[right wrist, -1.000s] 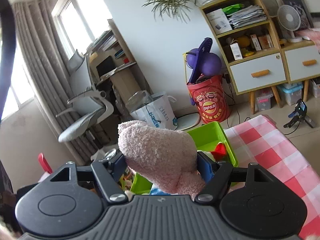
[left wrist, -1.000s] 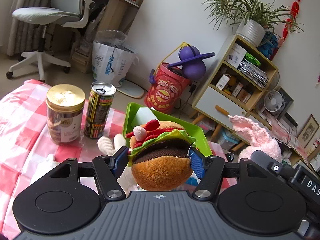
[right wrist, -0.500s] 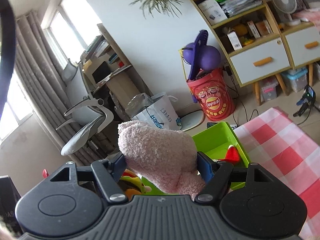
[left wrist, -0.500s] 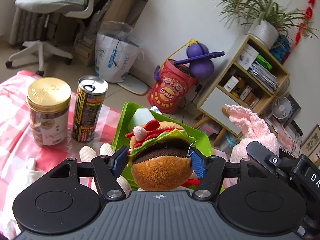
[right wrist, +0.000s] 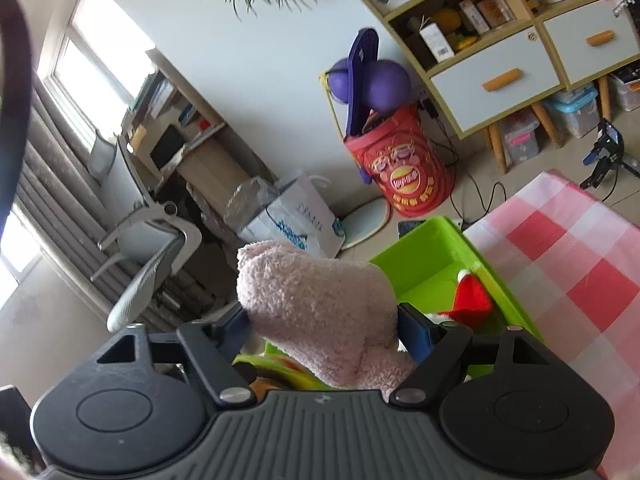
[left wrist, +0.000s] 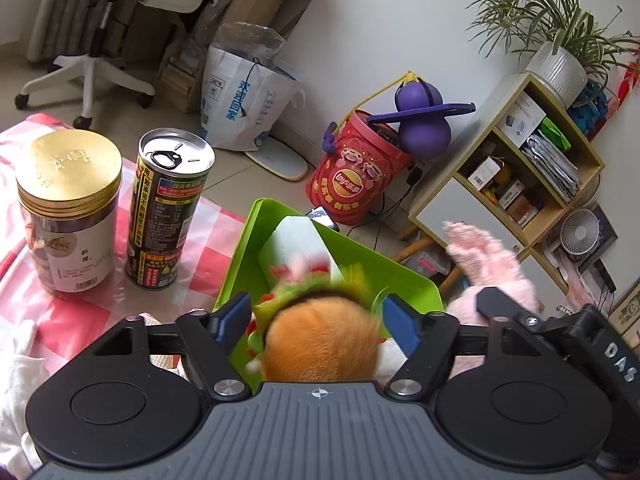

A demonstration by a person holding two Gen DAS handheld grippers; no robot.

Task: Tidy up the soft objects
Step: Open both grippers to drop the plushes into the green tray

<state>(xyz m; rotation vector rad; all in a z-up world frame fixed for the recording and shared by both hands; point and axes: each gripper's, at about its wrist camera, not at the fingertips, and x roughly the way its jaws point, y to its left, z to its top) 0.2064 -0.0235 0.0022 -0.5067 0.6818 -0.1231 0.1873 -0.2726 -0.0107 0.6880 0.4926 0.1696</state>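
In the left wrist view my left gripper [left wrist: 318, 314] is open over the green bin [left wrist: 240, 256]. The plush burger [left wrist: 320, 336] is blurred between the spread fingers, tipping down into the bin, where a white foam block [left wrist: 298, 242] lies. My right gripper [right wrist: 324, 322] is shut on the pink plush rabbit [right wrist: 320, 308] and holds it above the green bin [right wrist: 424, 268]. The rabbit also shows at the right of the left wrist view [left wrist: 486, 264]. A red plush piece [right wrist: 470, 298] lies in the bin.
A gold-lidded jar [left wrist: 68, 208] and a tall drink can [left wrist: 168, 208] stand on the red-checked tablecloth [left wrist: 80, 316] left of the bin. White plush pieces [left wrist: 16, 364] lie at the near left. The tablecloth also extends right of the bin [right wrist: 568, 272].
My left gripper has opened and the burger has slipped down and tilted forward toward the bin. Both grippers have moved closer over the bin; the right still holds the rabbit.
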